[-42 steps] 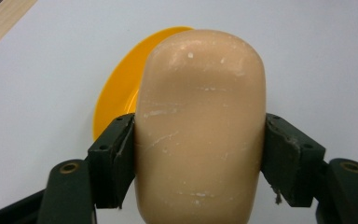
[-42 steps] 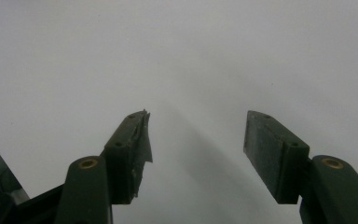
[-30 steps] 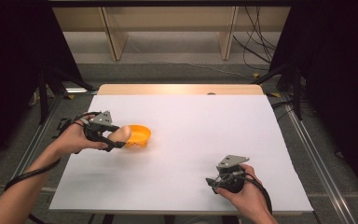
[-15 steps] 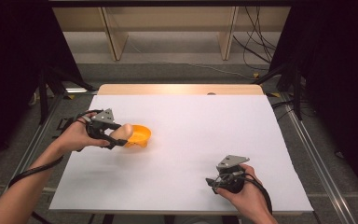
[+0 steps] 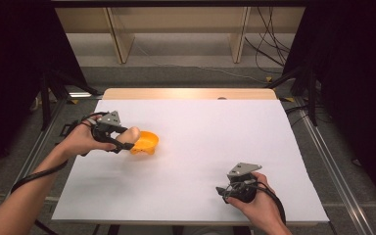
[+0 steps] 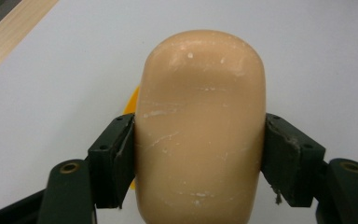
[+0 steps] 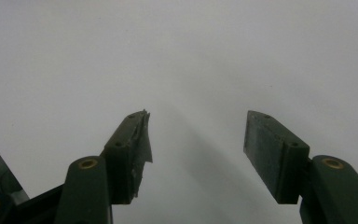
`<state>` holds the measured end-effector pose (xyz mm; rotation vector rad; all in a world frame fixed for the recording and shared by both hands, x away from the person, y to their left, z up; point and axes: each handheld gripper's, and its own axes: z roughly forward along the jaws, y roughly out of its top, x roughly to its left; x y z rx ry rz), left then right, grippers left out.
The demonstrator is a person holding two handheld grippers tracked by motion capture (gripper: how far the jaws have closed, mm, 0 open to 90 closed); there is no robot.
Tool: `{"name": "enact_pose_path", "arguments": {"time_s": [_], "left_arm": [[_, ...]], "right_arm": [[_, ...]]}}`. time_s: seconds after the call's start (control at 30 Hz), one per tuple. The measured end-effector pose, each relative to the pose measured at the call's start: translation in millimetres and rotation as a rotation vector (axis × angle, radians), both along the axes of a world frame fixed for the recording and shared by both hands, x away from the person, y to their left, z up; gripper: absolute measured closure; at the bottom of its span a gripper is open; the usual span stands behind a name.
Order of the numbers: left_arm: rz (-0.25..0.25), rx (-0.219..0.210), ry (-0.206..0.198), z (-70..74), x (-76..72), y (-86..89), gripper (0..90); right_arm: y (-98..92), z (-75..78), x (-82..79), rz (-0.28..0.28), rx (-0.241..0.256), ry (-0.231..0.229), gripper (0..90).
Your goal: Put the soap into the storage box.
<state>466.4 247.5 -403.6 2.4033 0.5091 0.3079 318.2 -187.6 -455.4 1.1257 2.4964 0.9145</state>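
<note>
White sheeting covers the table [image 5: 200, 147] in my high view, with dark curtains to either side. On its left part my left gripper [image 5: 125, 141] holds a tan rounded block [image 5: 131, 135] against an orange bowl [image 5: 146, 143]. My right gripper [image 5: 223, 192] sits near the front edge, well apart from them.

From the left gripper view, I see both jaws clamped on the block's [image 6: 200, 126] sides, a sliver of the bowl [image 6: 131, 100] behind it.

From the right gripper view, my jaws stand spread over bare white table [image 7: 191, 56], gripping nothing.
</note>
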Motion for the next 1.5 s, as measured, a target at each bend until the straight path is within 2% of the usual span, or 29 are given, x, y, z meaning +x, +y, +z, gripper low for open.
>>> {"name": "enact_pose_path", "arguments": {"time_s": [0.07, 0.13, 0.2, 0.27, 0.3, 0.4, 0.43, 0.5, 0.53, 0.57, 0.6, 0.63, 0.67, 0.7, 0.77, 0.8, 0.9, 0.93, 0.97, 1.03, 1.07, 1.1, 1.2, 1.23, 1.27, 1.37, 1.43, 1.5], "left_arm": [[0.018, -0.028, -0.001, -1.4, 0.1, -2.3, 32.1], [-0.005, 0.004, -0.006, 0.1, 2.6, -0.9, 32.1], [0.016, -0.013, -0.001, -0.9, 2.7, -2.2, 32.1], [0.007, 0.002, -0.005, -0.3, 3.8, -1.9, 32.1], [0.025, -0.016, -0.006, -1.4, 3.9, -3.3, 32.1], [0.017, -0.001, -0.008, -0.2, 5.6, -3.1, 32.1], [0.032, -0.015, -0.002, -0.9, 5.7, -4.1, 32.1], [0.031, -0.016, -0.002, -0.9, 6.1, -4.2, 32.1], [0.031, -0.008, -0.003, -0.3, 7.2, -4.6, 32.1], [0.037, -0.019, 0.002, -0.6, 7.7, -5.5, 32.1], [0.015, 0.001, -0.008, 0.6, 9.5, -5.0, 32.1], [0.014, 0.011, -0.009, 0.9, 10.0, -5.0, 32.1], [0.037, -0.02, -0.005, -0.6, 9.7, -7.2, 32.1], [0.016, 0.008, -0.005, 0.4, 11.3, -6.3, 32.1], [0.021, 0.001, 0.001, -0.8, 12.3, -8.6, 32.1], [0.018, 0.015, 0.001, -0.3, 12.6, -8.6, 32.2], [0.017, 0.015, -0.001, -0.6, 13.5, -10.0, 32.1], [0.029, -0.001, 0.0, -1.4, 13.2, -11.5, 32.2], [0.005, 0.021, -0.002, 0.1, 15.3, -11.1, 32.1], [0.018, 0.008, 0.003, -1.2, 15.6, -12.6, 32.1], [0.005, 0.017, 0.0, -0.8, 16.9, -12.7, 32.2], [0.004, 0.017, 0.001, -1.3, 17.6, -13.0, 32.1], [0.003, 0.021, 0.001, -1.6, 18.4, -13.0, 32.1], [0.0, 0.025, 0.0, -1.3, 18.6, -13.1, 32.1], [-0.009, 0.032, -0.006, -1.1, 19.2, -13.0, 32.1], [-0.002, 0.022, 0.008, -2.3, 19.8, -13.4, 32.1], [-0.01, 0.035, -0.004, -2.2, 21.2, -13.4, 32.1], [-0.003, 0.034, 0.002, -2.7, 21.4, -13.7, 32.1]], "right_arm": [[0.0, -0.1, 0.0, 0.001, 0.0, 0.0, 41.0], [0.8, 0.1, -0.4, -0.009, 0.017, 0.003, 41.0], [0.3, 0.9, -0.3, -0.007, 0.005, 0.009, 41.0], [0.3, 0.7, -0.1, -0.008, 0.005, 0.008, 41.0], [0.3, 0.6, -0.2, -0.008, 0.005, 0.01, 41.0], [0.3, 0.5, 0.1, -0.007, 0.005, 0.007, 41.0], [0.3, 0.5, 0.3, -0.006, 0.005, 0.005, 41.0], [-0.1, -0.4, 0.9, -0.001, 0.0, -0.004, 41.0], [0.0, -0.3, 0.8, -0.002, 0.003, 0.0, 41.0], [0.5, 0.5, 0.2, -0.011, 0.01, 0.012, 41.0], [0.9, -0.4, 0.4, -0.013, 0.019, 0.005, 41.0], [0.5, -1.0, 0.9, -0.007, 0.011, -0.009, 41.0], [0.5, -1.3, 1.1, -0.006, 0.008, -0.015, 41.0], [0.4, -1.3, 1.0, -0.006, 0.008, -0.013, 41.0], [0.3, -0.1, 0.1, -0.01, 0.004, 0.011, 41.0], [0.2, -0.1, 0.1, -0.008, 0.004, 0.009, 41.0], [0.4, 0.6, 0.2, -0.01, 0.009, 0.009, 41.0], [1.0, 0.8, -0.9, -0.018, 0.019, 0.015, 41.0], [0.8, 0.6, -0.7, -0.017, 0.021, 0.011, 41.0], [0.5, 0.4, -0.3, -0.02, 0.018, 0.01, 41.0], [0.4, 0.4, -0.3, -0.021, 0.018, 0.011, 41.0], [-0.2, -0.3, 0.3, -0.013, 0.008, -0.006, 41.0], [-1.0, 1.4, 0.0, -0.01, 0.005, 0.005, 41.0], [-1.2, 1.1, 0.3, -0.006, 0.005, -0.003, 40.9], [-2.3, 0.4, 2.3, 0.011, -0.001, -0.036, 41.0], [-2.0, 0.8, 1.7, 0.009, -0.001, -0.031, 41.0], [0.6, 1.1, -1.5, -0.015, 0.017, 0.003, 41.0], [-1.0, 1.6, 0.3, 0.0, 0.004, -0.011, 40.9]]}}
